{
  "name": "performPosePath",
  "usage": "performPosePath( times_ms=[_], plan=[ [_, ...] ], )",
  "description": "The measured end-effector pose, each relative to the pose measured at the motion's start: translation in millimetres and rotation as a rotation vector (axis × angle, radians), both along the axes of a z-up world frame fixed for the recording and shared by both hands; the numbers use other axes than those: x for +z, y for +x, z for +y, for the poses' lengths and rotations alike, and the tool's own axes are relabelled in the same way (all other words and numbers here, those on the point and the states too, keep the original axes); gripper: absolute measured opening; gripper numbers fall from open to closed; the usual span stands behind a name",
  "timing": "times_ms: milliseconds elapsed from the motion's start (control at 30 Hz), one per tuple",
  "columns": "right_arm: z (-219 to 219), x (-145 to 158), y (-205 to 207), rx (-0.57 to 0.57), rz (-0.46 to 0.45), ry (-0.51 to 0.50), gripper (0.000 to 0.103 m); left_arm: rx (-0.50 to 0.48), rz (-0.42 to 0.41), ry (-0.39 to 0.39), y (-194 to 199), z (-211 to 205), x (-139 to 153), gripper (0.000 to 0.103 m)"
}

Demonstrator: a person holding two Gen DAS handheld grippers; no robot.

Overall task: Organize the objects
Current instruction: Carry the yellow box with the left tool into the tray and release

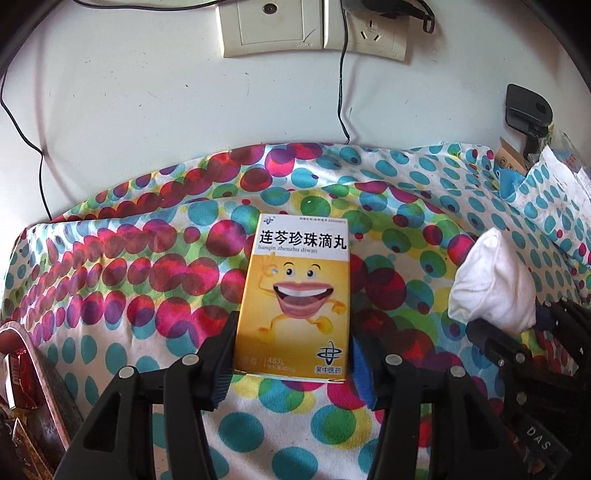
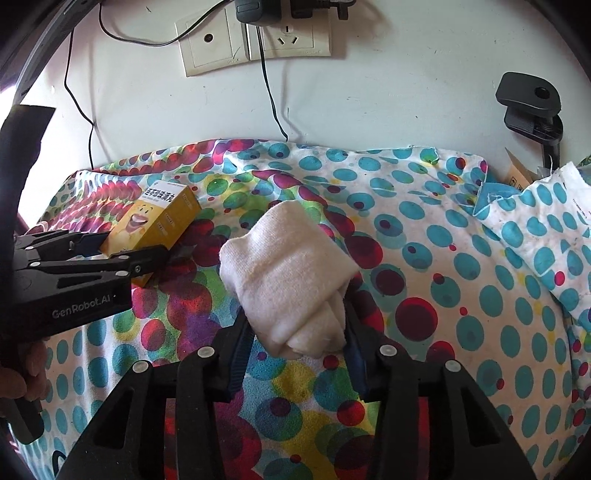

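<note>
My left gripper (image 1: 291, 343) is clamped on the yellow medicine box (image 1: 295, 295), which lies on the dotted cloth (image 1: 129, 258). My right gripper (image 2: 295, 332) is clamped on the rolled white towel (image 2: 291, 273), just right of the box, near the cloth's middle.

Readable text: yellow medicine box (image 1: 293, 295) between the left gripper (image 1: 291, 354) fingers carries "连芩珍珠滴丸" in bold black on its white top band, "lianqin zhenzhu diwan" just under it, "48丸" low on the front by the left finger, and a blue logo with "吴中医药" by the right finger. Left gripper body, seen from the right wrist view, reads "GenRobot.AI" in grey. Right gripper (image 1: 535, 424) body, at the left view's right edge, shows "DAS". Wall socket plate (image 1: 273, 26) print is too small to read.
</note>
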State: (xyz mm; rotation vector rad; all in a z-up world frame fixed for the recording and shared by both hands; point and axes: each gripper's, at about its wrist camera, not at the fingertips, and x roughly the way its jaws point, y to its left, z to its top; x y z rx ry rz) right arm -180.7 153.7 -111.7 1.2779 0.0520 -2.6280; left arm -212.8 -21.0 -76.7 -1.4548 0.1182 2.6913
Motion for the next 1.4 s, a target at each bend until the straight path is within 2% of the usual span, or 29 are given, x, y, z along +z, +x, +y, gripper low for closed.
performPosePath(
  times_ms=[167,433,667,1067,1200,1400],
  plan=[
    [-3.2,0.5,-0.4,-0.002,0.002,0.031,0.043,0.014,0.035,-0.009,22.3,-1.4,1.5,0.054],
    [-3.8,0.1,-1.1,-0.002,0.003,0.044,0.043,0.020,0.043,-0.004,62.4,-4.6,1.9,0.054],
    [-4.0,-0.5,-2.6,-0.007,0.004,0.061,0.043,0.042,0.044,0.033,90.8,-9.5,6.3,0.054],
    [-4.4,0.0,-3.1,-0.008,0.005,0.066,0.043,0.038,0.093,0.006,139.1,-15.3,33.3,0.054],
    [-4.4,0.0,-3.2,-0.008,0.005,0.066,0.043,0.038,0.132,-0.011,156.1,-17.6,44.5,0.054],
    [-4.5,-0.2,-3.2,-0.015,0.007,0.067,0.043,0.053,0.165,0.006,178.1,-25.3,62.0,0.054]
  ],
)
